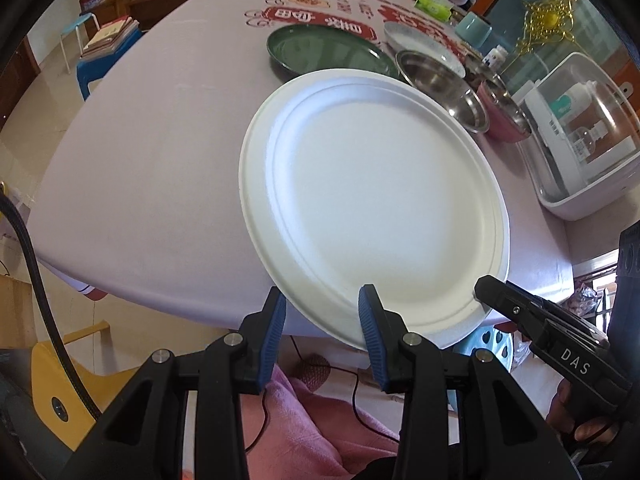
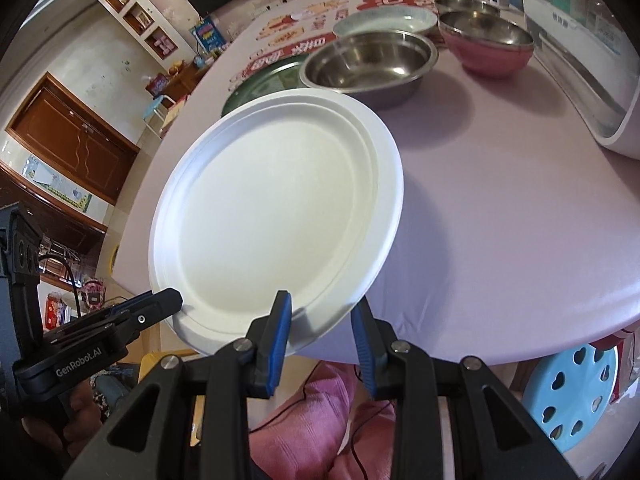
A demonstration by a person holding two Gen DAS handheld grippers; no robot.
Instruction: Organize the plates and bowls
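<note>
A white paper plate [image 1: 376, 196] is held tilted above the near edge of the table; it also shows in the right wrist view [image 2: 276, 204]. My left gripper [image 1: 322, 308] has its jaws open around the plate's near rim. My right gripper [image 2: 322, 312] also has open jaws straddling the rim. A dark green plate [image 1: 324, 50] lies farther back on the table, also seen in the right wrist view [image 2: 260, 84]. A steel bowl [image 2: 368, 64], a pink bowl [image 2: 488, 42] and a pale speckled dish [image 2: 384, 20] stand behind.
The pink-clothed table [image 1: 152, 152] has a white dish cabinet with a clear lid [image 1: 580, 140] at its right. A light blue stool [image 2: 572, 396] stands below the table's near right edge. A yellow chair [image 1: 68, 384] is at lower left.
</note>
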